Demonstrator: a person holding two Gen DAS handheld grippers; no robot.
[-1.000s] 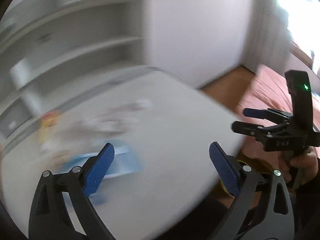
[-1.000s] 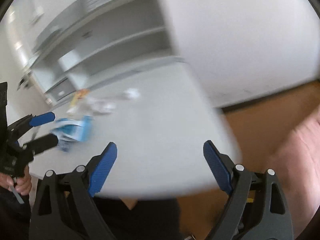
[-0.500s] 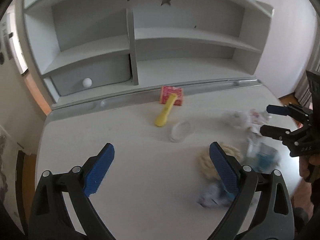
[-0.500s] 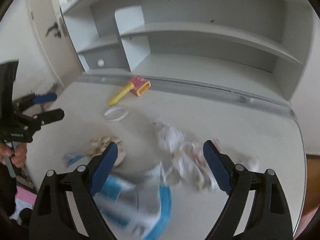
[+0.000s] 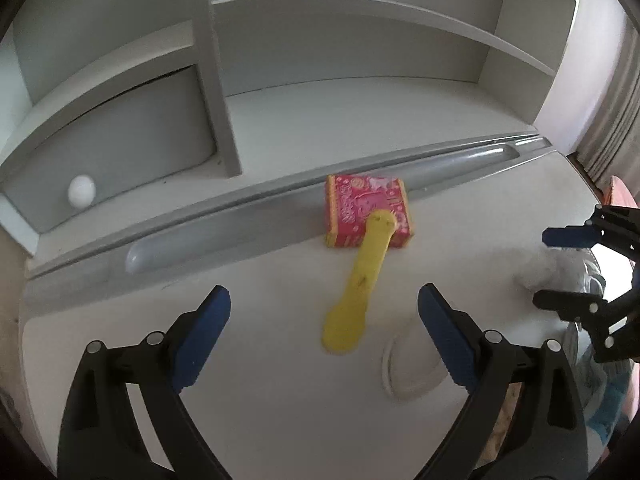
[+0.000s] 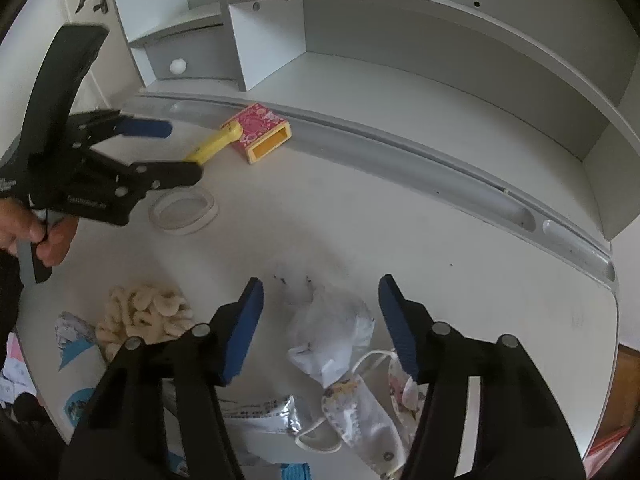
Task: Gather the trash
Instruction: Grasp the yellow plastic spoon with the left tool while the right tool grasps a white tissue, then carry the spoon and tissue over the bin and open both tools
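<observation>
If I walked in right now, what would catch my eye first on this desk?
Probably the bright pink box by the desk's back groove, with a yellow stick leaning on it. Nearer the front lies crumpled white trash between the closing jaws of the right gripper, not yet pinched, beside a fluffy cream scrunchie.

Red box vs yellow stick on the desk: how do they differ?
The red box is squat, patterned and open at one end; the yellow stick is long, flat and plain. The box lies flat on the desk; the stick leans one end on the box. They touch.
</observation>
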